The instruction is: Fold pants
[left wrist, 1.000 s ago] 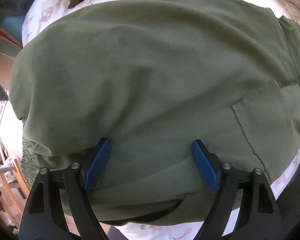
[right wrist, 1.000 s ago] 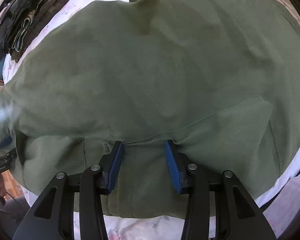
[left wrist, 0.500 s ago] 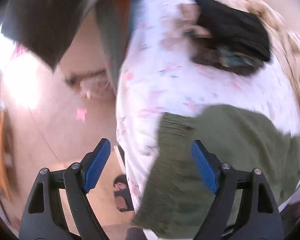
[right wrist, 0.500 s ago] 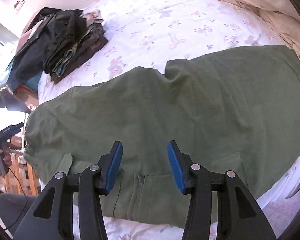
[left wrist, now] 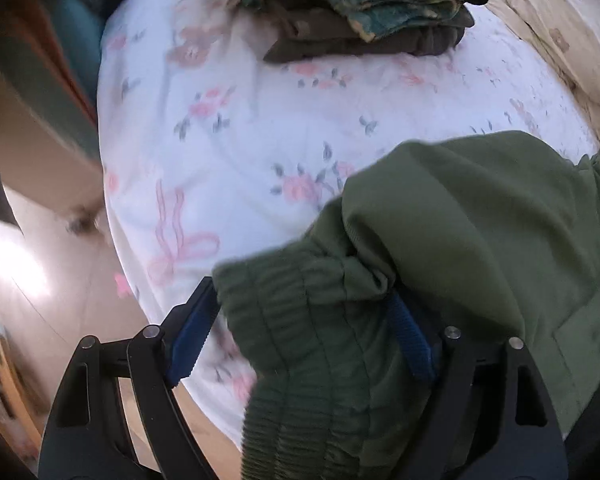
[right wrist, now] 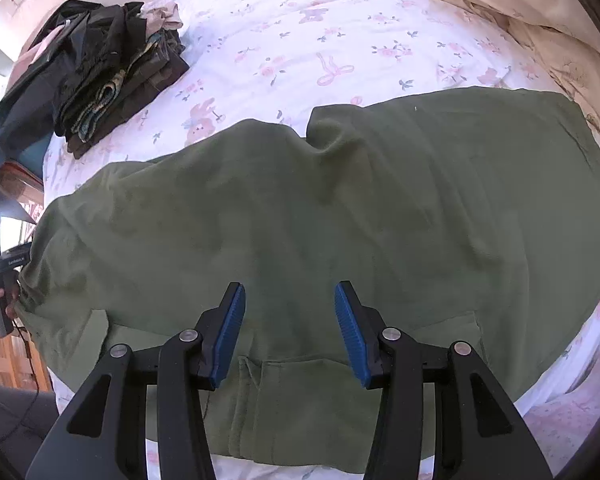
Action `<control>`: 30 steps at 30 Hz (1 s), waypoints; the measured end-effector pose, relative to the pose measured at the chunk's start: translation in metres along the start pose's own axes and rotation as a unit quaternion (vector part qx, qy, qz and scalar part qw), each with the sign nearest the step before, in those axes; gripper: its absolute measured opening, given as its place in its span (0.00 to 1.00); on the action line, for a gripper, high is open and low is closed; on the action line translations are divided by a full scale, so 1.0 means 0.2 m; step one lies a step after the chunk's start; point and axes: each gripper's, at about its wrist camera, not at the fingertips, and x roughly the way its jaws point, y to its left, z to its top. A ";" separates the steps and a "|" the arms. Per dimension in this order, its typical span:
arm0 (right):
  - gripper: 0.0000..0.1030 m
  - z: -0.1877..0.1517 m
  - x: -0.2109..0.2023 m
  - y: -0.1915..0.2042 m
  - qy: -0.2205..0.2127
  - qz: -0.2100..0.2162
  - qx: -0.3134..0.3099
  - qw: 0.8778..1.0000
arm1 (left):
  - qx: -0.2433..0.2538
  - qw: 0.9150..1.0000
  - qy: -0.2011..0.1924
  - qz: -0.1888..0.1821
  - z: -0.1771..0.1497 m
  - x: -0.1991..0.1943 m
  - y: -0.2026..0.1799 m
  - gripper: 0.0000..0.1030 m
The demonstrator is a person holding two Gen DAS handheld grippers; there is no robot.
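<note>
The pants (right wrist: 340,216), olive green, lie spread across the flowered bedsheet (right wrist: 340,32), filling the middle of the right wrist view from about 9 o'clock to 3 o'clock, already doubled so that one layer covers the other. That flat, wide lay suits a fold from the end inward, which is likely why each hand works a different part of the cloth.

The left gripper (left wrist: 300,332) sits at the ribbed elastic waistband (left wrist: 308,320) at the pants' 9 o'clock end. Its jaws are spread wide with the band lying between them; the right pad is partly buried under cloth, and whether either pad presses the fabric cannot be told. The placement reads as lining up for a pinch on the thick band, the firmest place to take hold.

The right gripper (right wrist: 288,332) hovers above the pants near 6 o'clock, jaws parted and holding nothing, over a seam in the near edge. It seems to wait clear of the cloth.

A stack of folded dark clothes (right wrist: 112,80) rests on the sheet toward 10 o'clock, well apart from the pants.

Compared with a second ago, the left gripper has swung from over the broad middle of the pants out to the waistband end. The right gripper has risen, so far more of the bed shows, and its jaws have just been opening with nothing between them.
</note>
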 end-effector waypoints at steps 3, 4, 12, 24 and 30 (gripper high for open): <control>0.47 0.01 0.01 0.00 0.001 0.001 0.002 1.000 | -0.004 1.000 -0.014 0.017 0.03 0.00 0.00 0.77; 0.47 0.01 0.01 0.00 0.000 0.001 0.002 1.000 | -0.001 1.000 -0.015 0.016 0.03 0.01 -0.01 0.70; 0.47 0.01 -0.02 0.01 -0.007 0.006 -0.008 1.000 | 0.082 0.994 -0.045 0.065 0.02 -0.06 -0.14 0.30; 0.47 0.03 -0.12 -0.06 -0.036 0.013 0.020 0.999 | -0.004 0.988 -0.111 0.111 0.09 -0.41 -0.02 0.09; 0.47 0.01 -0.13 -0.10 -0.036 0.013 0.035 0.999 | -0.074 0.980 -0.116 0.143 0.09 -0.40 0.17 0.09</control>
